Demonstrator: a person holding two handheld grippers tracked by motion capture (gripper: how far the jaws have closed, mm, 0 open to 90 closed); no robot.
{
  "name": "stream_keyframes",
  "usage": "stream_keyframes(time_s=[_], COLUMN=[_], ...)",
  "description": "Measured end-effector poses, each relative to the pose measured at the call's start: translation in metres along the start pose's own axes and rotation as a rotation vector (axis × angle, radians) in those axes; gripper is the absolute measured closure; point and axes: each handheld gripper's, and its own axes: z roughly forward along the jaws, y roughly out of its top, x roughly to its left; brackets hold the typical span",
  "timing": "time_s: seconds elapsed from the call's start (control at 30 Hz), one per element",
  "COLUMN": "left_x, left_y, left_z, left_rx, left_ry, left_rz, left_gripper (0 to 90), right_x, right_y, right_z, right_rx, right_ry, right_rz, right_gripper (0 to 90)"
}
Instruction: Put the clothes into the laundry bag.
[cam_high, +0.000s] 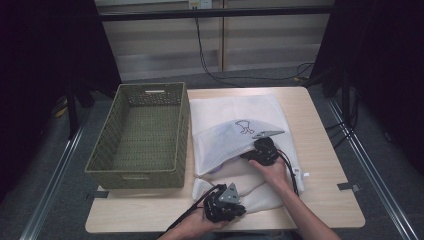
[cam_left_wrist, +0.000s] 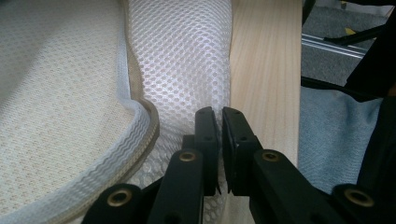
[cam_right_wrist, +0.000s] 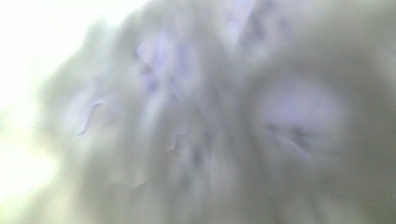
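- The high view is dim. The sides are almost black, and the middle of the table (cam_high: 320, 125) gets soft light from above.
- The white mesh bag (cam_high: 235, 112) is the brightest thing there. Shadows are faint.
- The high view looks a bit soft and grainy.
- The left gripper view is bright and sharp on the mesh. The black jaws at the bottom look a little fuzzy.
- The right gripper view is all blur, pale grey and purple, with white glare at its left edge.
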Motion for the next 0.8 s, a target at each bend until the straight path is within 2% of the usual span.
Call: stream_keyframes(time_s=[0.03, 0.07, 0.1, 0.2, 0.3, 0.37, 0.43, 0.47, 0.5, 0.53, 0.57, 0.6, 0.73, 0.8], left_x=[0.0, -0.001, 0.001, 0.001, 0.001, 0.001, 0.001, 0.001, 0.001, 0.001, 0.001, 0.001, 0.001, 0.001], left_y=[0.0, 0.001, 0.001, 0.0, 0.001, 0.0, 0.001, 0.0, 0.0, 0.0, 0.0, 0.0, 0.0, 0.0], left_z=[0.0, -0.002, -0.001, 0.0, -0.001, 0.0, -0.001, -0.001, -0.001, 0.0, -0.001, -0.001, 0.0, -0.001], left_rx=[-0.003, 0.028, 0.02, 0.007, 0.023, 0.003, 0.021, 0.007, 0.019, -0.002, 0.015, 0.009, 0.001, 0.018], left_ry=[-0.001, 0.026, 0.002, -0.004, -0.001, -0.006, 0.001, -0.006, -0.001, -0.009, -0.002, -0.003, -0.006, -0.006], left_rz=[0.0, 0.006, 0.004, -0.003, 0.003, -0.006, -0.008, -0.011, -0.007, -0.014, -0.01, -0.012, -0.013, -0.013], left_gripper=[85.6, 85.6, 85.6, 85.6, 85.6, 85.6, 85.3, 85.3, 85.3, 85.2, 85.3, 85.3, 85.3, 85.3], right_x=[0.001, 0.001, 0.001, 0.001, 0.0, 0.0, 0.0, 0.0, 0.001, 0.001, 0.002, 0.003, 0.006, 0.007], right_y=[-0.001, -0.002, -0.002, -0.004, -0.006, -0.007, -0.007, -0.008, -0.008, -0.009, -0.009, -0.01, -0.011, -0.012], right_z=[-0.002, -0.004, -0.006, -0.012, -0.02, -0.025, -0.028, -0.03, -0.032, -0.033, -0.036, -0.038, -0.051, -0.06], right_rx=[-0.002, -0.005, -0.008, -0.024, -0.038, -0.048, -0.054, -0.058, -0.059, -0.061, -0.062, -0.065, -0.081, -0.094], right_ry=[0.011, 0.025, 0.04, 0.08, 0.099, 0.117, 0.131, 0.137, 0.141, 0.152, 0.159, 0.165, 0.201, 0.211], right_rz=[0.002, 0.0, -0.002, -0.008, -0.015, -0.022, -0.029, -0.031, -0.04, -0.045, -0.053, -0.055, -0.075, -0.08], right_gripper=[79.0, 78.6, 78.0, 74.8, 73.2, 72.4, 71.6, 71.3, 71.0, 70.3, 69.6, 69.4, 67.7, 67.4])
